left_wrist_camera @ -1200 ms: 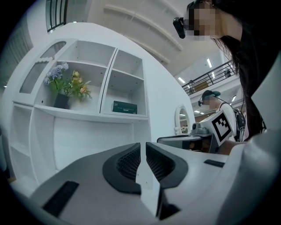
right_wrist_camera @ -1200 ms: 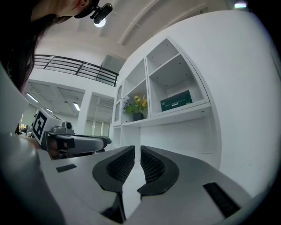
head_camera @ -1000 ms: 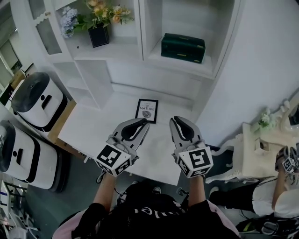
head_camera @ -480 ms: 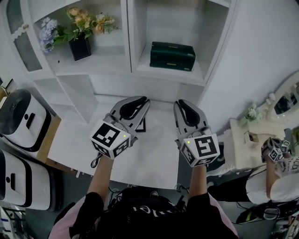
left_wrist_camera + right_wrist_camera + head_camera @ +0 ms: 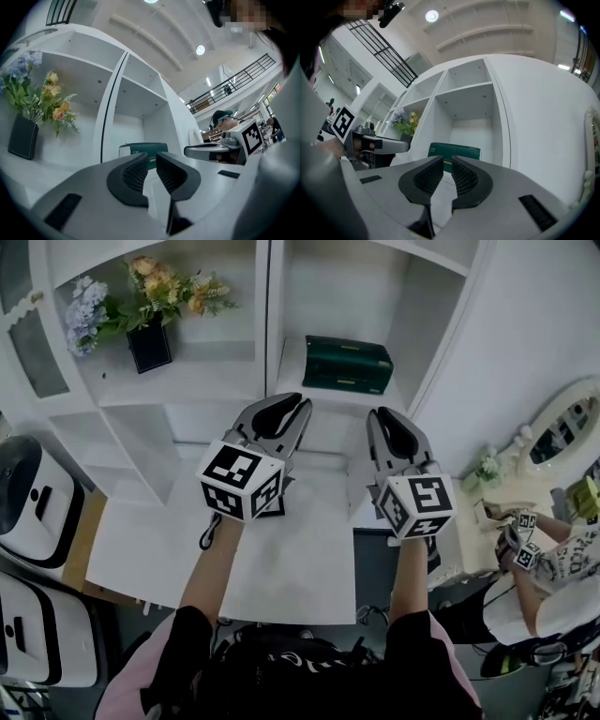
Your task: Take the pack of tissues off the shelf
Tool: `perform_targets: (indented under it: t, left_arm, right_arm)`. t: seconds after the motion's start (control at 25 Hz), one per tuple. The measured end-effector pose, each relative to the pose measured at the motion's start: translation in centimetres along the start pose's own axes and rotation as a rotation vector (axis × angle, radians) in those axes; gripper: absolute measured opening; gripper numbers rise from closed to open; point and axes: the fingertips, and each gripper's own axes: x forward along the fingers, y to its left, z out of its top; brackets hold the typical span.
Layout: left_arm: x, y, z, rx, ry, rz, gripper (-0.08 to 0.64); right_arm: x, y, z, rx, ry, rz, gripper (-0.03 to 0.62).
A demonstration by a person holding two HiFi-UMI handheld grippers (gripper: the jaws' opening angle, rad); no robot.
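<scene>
You hold both claws level and side by side, aimed at the shelf (image 5: 291, 371). The left gripper (image 5: 289, 414) and right gripper (image 5: 395, 420) are each clenched on nothing, likely lining up to flank the pack of tissues (image 5: 348, 363). It lies flat in the right compartment, beyond both tips, a dark green, boxy, soft-edged block.

shelf (image 5: 269, 306): pack of tissues (image 5: 347, 363) in right compartment, flowerpot (image 5: 150, 345) in left; table (image 5: 300, 559) below, in front.
</scene>
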Motion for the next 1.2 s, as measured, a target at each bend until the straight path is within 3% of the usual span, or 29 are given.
perform_targets:
  t: [0.24,0.44,0.6,0.72,1.0,1.2]
  left_arm:
    - [2.5,2.0,1.1,0.038,0.011,0.032,0.056]
    - [4.3,2.7,1.7,0.056,0.030,0.036,0.121]
    - [6.0,2.7,0.5,0.061,0.100,0.063,0.129]
    - [6.6,2.5,0.1,0.079,0.128,0.083,0.138]
    - [7.4,3.4,0.0,0.127,0.155,0.246,0.149]
    - [8.6,3.3,0.0,0.121,0.152,0.282,0.149]
  right_arm:
    - [1.9,-2.8,0.2,0.035,0.018,-0.077,0.074]
    - [3.7,-3.3,0.1,0.041,0.051,-0.068,0.075]
    - [4.6,-3.7,-0.1,0.049,0.071,-0.063,0.190]
    - [4.9,-4.2,-0.3,0.055,0.078,-0.078,0.198]
    - [5.2,-4.8,-0.6,0.063,0.088,-0.088,0.199]
    - [4.9,-4.8,-1.0,0.071,0.083,-0.068,0.199]
